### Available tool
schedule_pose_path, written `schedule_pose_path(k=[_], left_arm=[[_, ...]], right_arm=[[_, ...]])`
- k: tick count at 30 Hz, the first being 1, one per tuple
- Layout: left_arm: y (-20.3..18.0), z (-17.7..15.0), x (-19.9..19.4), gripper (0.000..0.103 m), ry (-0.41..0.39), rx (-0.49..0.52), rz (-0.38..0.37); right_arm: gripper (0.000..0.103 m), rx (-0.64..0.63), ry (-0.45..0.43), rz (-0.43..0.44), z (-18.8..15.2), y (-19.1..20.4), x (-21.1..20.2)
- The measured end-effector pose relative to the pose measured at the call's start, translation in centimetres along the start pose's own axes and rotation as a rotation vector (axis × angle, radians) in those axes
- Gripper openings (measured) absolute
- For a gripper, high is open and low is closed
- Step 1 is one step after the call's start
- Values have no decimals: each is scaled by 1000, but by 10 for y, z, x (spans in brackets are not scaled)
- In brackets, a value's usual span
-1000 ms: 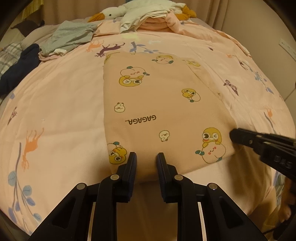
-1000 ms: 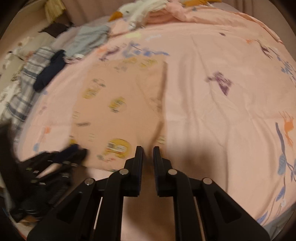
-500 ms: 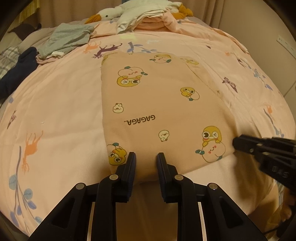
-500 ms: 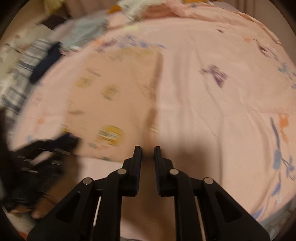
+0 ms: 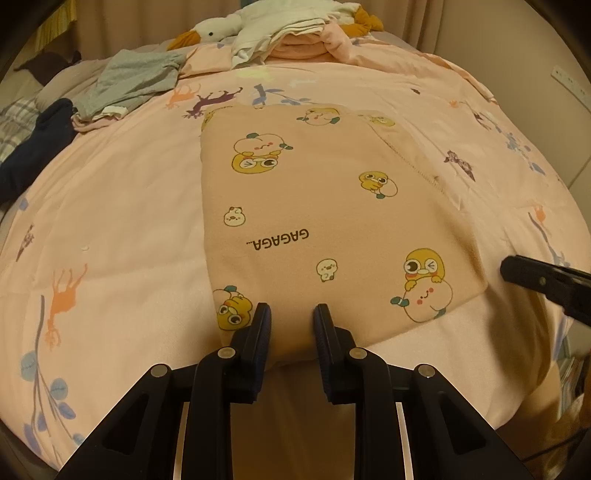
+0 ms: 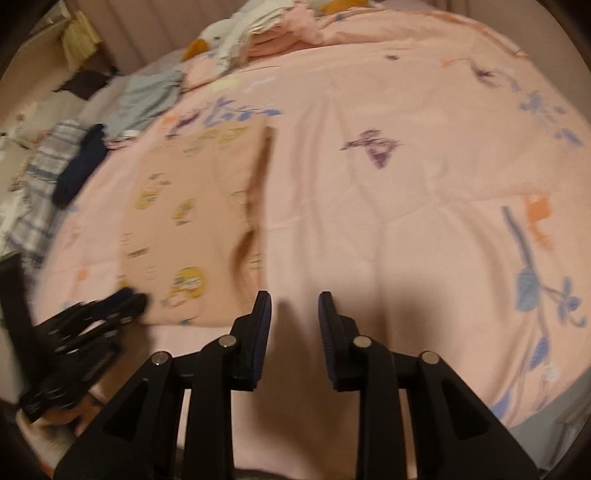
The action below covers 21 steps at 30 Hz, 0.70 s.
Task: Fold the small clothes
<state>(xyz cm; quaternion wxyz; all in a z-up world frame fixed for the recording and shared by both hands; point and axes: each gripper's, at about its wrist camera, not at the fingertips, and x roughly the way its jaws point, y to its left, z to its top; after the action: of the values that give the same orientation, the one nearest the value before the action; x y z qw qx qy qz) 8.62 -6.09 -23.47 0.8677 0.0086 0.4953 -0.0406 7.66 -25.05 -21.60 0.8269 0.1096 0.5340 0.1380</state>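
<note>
A folded peach garment (image 5: pixel 325 221), printed with cartoon ducks, lies flat in the middle of a pink quilt (image 5: pixel 110 221). The left gripper (image 5: pixel 290 321) sits at bottom centre of its frame, jaws parted and holding nothing, tips at the garment's near edge. The right gripper (image 6: pixel 293 314), also parted and empty, hangs over bare quilt just right of the garment, while loose clothes (image 5: pixel 129 81) and a plush duck (image 5: pixel 210 31) fill the upper left.

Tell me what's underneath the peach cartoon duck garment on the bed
The peach duck-print garment lies flat on the pink animal-print quilt, which shows all around it. Whether anything sits between them cannot be seen; the cloth covers it.
</note>
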Motion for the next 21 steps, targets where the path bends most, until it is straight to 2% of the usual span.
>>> schedule_pose_path(k=[4, 6, 8, 13, 18, 21], left_arm=[[-2, -1, 0, 24, -1, 5, 10], [-2, -1, 0, 24, -2, 5, 9], [-1, -2, 0, 24, -4, 5, 4], [0, -2, 0, 24, -5, 11, 0], [-3, -1, 1, 24, -3, 17, 14], [-3, -1, 1, 24, -7, 21, 14]], right_arm=[[27, -56, 7, 43, -4, 16, 10], [18, -36, -3, 56, -2, 15, 22], [18, -6, 5, -9, -1, 9, 34], [20, -67, -14, -22, 6, 22, 24], [21, -77, -94, 47, 13, 29, 10], [21, -109, -57, 38, 13, 32, 22]])
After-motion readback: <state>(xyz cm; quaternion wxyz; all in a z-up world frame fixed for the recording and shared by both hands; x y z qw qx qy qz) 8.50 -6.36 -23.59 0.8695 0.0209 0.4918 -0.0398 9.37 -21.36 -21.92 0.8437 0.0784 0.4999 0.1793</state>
